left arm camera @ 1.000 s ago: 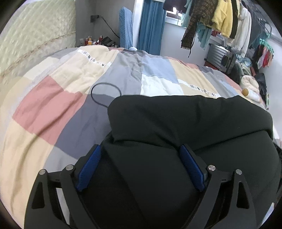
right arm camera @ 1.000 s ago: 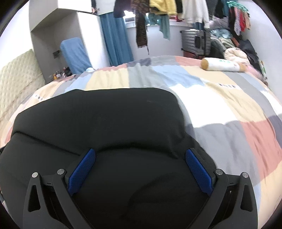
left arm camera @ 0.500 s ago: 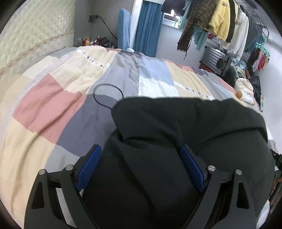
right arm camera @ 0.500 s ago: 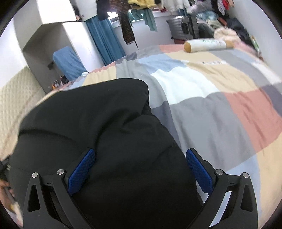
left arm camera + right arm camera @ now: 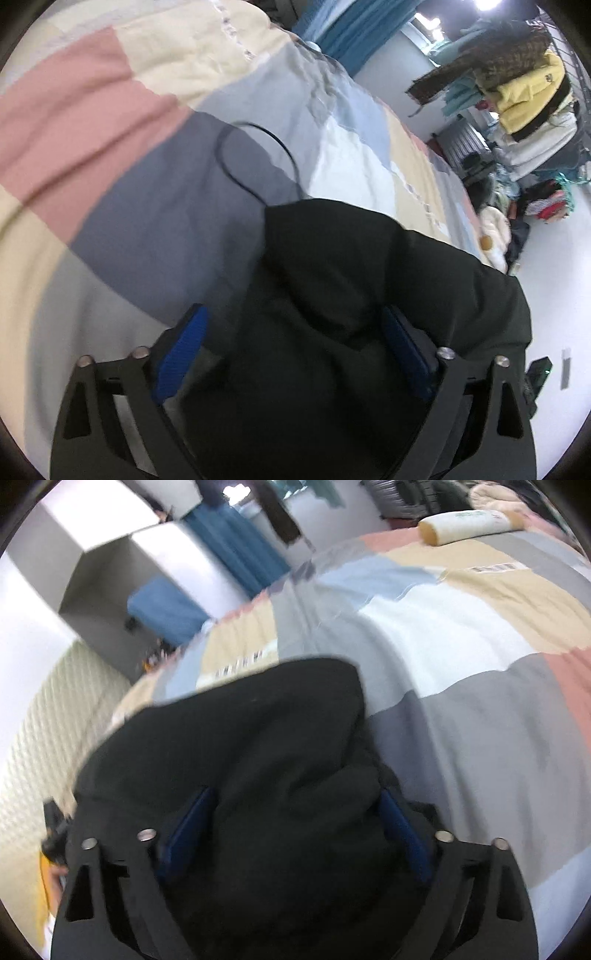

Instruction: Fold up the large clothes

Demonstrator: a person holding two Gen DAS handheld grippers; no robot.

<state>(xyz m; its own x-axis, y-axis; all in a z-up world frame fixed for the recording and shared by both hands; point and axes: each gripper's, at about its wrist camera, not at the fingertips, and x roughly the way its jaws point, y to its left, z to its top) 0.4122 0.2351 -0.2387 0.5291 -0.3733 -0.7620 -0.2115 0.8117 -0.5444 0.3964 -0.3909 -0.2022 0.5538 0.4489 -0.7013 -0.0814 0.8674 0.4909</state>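
Observation:
A large black garment (image 5: pixel 369 258) lies bunched on the patchwork quilt (image 5: pixel 147 221) of a bed. My left gripper (image 5: pixel 293 350) points down into its near-left part with its jaws closing. Fabric lies between them and meets the right pad, while a strip of quilt shows beside the left pad (image 5: pixel 181 354). In the right wrist view the same garment (image 5: pixel 240 731) heaps up between the closing jaws of my right gripper (image 5: pixel 293 830). There the cloth fills the gap and brushes both pads.
A thin black cord (image 5: pixel 221 155) loops on the quilt just beyond the garment. A rolled cream bolster (image 5: pixel 469 524) lies at the bed's far side. A padded headboard (image 5: pixel 37 720), a blue chair (image 5: pixel 166 609) and a crowded clothes rack (image 5: pixel 528 74) surround the bed.
Both grippers have tipped down and rolled, pushing into the garment. The flat black fabric has bunched up between the jaws, and both pairs of jaws have narrowed.

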